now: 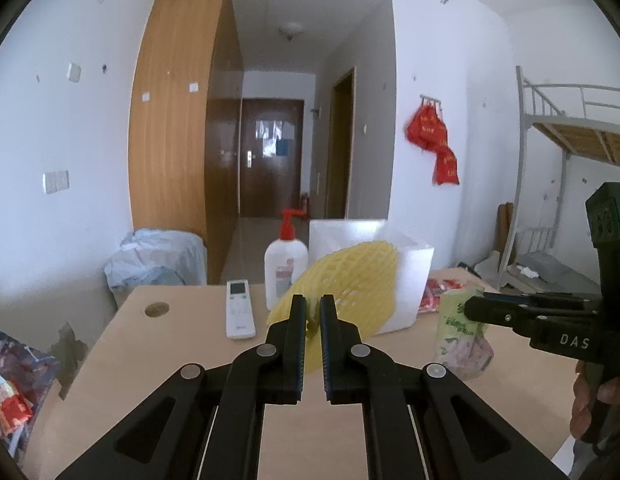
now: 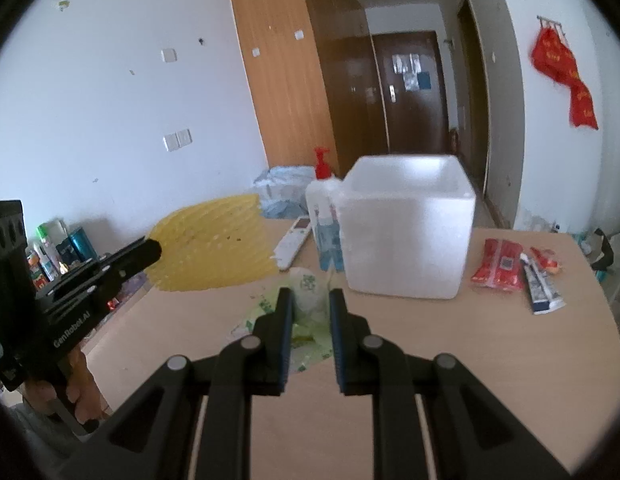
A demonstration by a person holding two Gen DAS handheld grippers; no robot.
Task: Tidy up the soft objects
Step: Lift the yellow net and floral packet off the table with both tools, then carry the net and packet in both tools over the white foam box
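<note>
Left gripper [image 1: 311,312] clamps yellow foam net [image 1: 349,280]; right gripper [image 2: 311,308] clamps green bag [image 2: 308,292].

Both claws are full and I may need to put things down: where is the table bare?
Bare: the near table in front of the foam box, and the left part around the cable hole. Crowded: remote and bottle left of the box, packets right of it.

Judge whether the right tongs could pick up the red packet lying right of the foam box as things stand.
Probably not yet: the right tongs are shut on a green bag. The path to the red packet looks clear.
</note>
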